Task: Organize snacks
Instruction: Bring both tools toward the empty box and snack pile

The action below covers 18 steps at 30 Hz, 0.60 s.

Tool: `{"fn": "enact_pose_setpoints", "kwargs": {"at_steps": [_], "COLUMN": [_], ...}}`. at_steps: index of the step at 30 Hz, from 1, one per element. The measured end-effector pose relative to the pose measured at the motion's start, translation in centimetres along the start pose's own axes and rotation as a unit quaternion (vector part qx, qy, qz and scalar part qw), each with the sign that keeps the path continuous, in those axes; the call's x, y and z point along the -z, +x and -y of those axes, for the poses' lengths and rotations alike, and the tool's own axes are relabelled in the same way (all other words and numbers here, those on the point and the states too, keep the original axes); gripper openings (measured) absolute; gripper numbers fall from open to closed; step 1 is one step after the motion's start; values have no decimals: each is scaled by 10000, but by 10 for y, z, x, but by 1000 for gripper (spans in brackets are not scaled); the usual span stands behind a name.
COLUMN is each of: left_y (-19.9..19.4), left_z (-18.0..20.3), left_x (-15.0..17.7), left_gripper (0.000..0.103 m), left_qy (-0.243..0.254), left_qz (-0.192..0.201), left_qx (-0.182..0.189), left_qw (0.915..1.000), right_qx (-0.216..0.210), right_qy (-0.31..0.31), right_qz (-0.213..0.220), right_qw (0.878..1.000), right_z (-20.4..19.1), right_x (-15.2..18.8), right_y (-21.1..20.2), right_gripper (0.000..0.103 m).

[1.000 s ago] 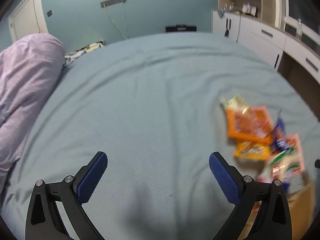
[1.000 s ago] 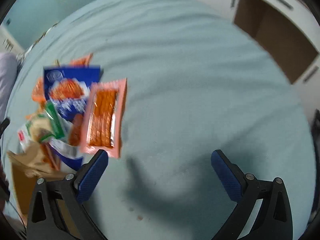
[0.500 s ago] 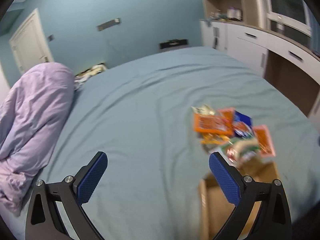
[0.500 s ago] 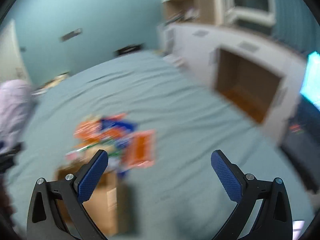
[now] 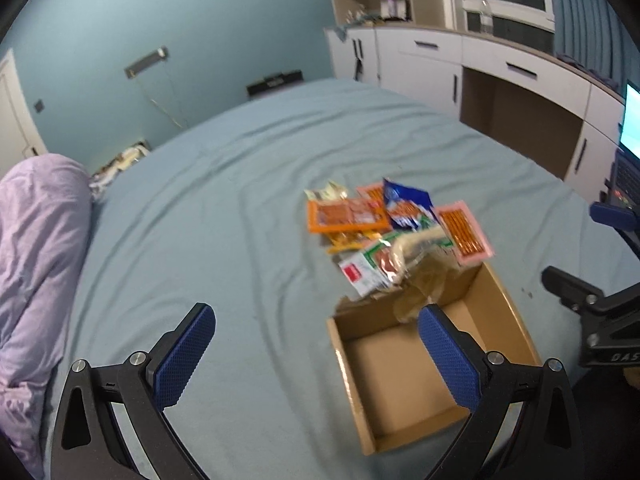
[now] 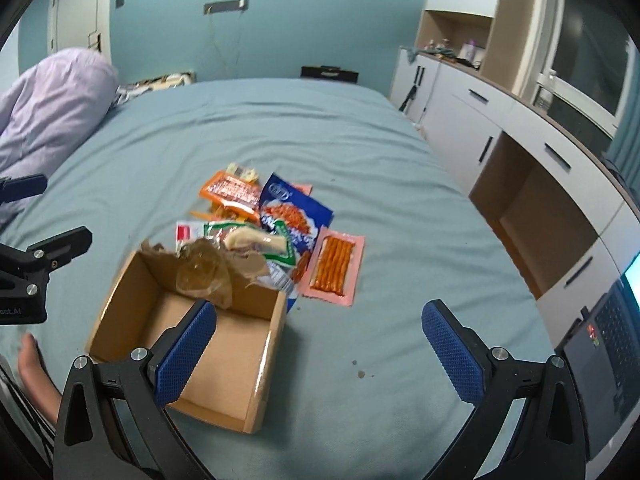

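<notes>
Right wrist view leads: the right gripper [image 6: 316, 344] hangs spread wide and empty, its left finger over the near part of the cardboard box [image 6: 256, 396]. A second ago that camera was low over the sheet; now both grippers have pulled up and back, so the box and the whole heap show at once. That reads as a survey before the first pick. The left gripper [image 5: 312, 352] is equally spread, holding nothing. The box sits open and bare inside, torn flap and crumpled clear wrap at its far wall. Just beyond the box lies the snack pile [image 6: 260, 216]: a pink pack of orange sticks [image 6: 334, 266] to the right, a blue bag [image 6: 294, 208] behind, an orange pack [image 6: 230, 192] farthest. All rest on the bed [image 6: 400, 208].
</notes>
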State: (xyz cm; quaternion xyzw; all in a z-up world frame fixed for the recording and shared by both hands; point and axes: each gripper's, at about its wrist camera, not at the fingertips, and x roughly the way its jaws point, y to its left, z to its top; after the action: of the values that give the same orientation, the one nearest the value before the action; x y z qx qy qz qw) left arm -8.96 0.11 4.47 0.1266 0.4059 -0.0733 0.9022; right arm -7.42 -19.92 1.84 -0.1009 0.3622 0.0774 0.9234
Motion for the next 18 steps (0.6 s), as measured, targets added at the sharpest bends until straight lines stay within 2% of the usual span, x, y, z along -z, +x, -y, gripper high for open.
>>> {"fn": "enact_pose_setpoints", "kwargs": {"at_steps": [9,18], "left_y": [7,17], "left_z": [17,20], "left_x": [2,2], "left_gripper": [103,103], "left_qy": [471,516], "left_qz": [-334,-568], "left_qx": [-32,69], "left_qw": [9983,9970], "right_qx": [-201,-395], "right_qy": [-240,-218], "right_qz": [-214,-218], "right_qw": [9993,9987], "right_z": [-13,-17], "right_x": [-12,-14], "right_y": [9,14], "right_gripper": [103,103]}}
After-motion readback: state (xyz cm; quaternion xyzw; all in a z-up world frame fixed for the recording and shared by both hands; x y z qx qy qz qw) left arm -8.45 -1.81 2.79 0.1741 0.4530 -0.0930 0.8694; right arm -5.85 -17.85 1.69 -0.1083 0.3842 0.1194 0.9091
